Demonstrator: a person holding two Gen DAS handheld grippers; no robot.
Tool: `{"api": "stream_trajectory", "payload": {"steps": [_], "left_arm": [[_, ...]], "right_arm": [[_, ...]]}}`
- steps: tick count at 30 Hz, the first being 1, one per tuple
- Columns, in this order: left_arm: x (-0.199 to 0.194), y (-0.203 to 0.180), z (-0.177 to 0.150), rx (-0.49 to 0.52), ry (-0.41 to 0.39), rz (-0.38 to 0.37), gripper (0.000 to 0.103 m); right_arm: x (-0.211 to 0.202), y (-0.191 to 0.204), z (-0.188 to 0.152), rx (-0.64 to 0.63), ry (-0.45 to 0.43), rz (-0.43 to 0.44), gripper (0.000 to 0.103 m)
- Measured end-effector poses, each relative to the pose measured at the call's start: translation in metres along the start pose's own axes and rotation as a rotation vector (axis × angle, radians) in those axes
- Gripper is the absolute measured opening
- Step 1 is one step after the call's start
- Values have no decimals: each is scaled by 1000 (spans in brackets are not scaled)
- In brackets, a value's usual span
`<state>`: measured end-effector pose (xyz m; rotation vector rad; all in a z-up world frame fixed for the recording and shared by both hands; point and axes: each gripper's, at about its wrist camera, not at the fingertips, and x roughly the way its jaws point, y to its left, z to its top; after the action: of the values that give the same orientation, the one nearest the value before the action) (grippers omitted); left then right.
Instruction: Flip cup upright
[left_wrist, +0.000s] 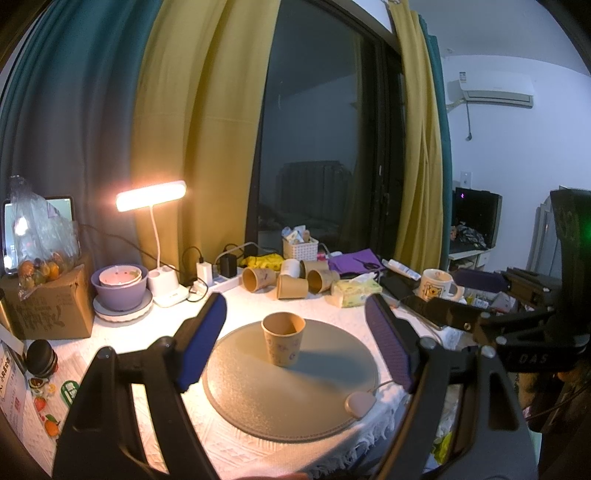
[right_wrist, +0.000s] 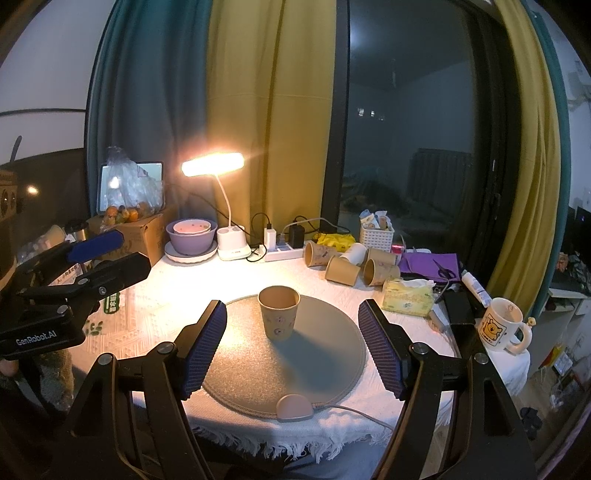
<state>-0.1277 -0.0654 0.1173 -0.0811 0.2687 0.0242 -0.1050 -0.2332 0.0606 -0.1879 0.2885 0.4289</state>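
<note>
On the round grey mat (right_wrist: 332, 354) at the middle of the surface, toward its far half, your brown paper cup with the faint printed pattern (right_wrist: 279, 312) stands with its open mouth up and its base flat on the mat, so by the look of it the flip is done. It sits alone there, well apart from the cluster of spare brown paper cups lying on their sides (right_wrist: 349, 264) near the far edge, which keeps it easy to reach from either side.

Your left hand-held gripper (left_wrist: 295, 343) is spread wide, its blue pads on either side of the cup but touching nothing. Your right hand-held gripper (right_wrist: 291, 343) is just as wide and equally empty, the cup framed in the gap ahead of it. Both hang short of the cup, toward the near edge, so neither can knock it.

The white desk lamp with the glowing bar (right_wrist: 214, 164) at the far left lights the cup and throws its shadow toward the right.
</note>
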Motion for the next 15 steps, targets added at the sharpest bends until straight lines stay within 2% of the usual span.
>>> {"api": "stream_trajectory", "payload": {"steps": [15], "left_arm": [[0, 0, 0, -1, 1, 0, 79]], "right_arm": [[0, 0, 0, -1, 0, 1, 77]]}}
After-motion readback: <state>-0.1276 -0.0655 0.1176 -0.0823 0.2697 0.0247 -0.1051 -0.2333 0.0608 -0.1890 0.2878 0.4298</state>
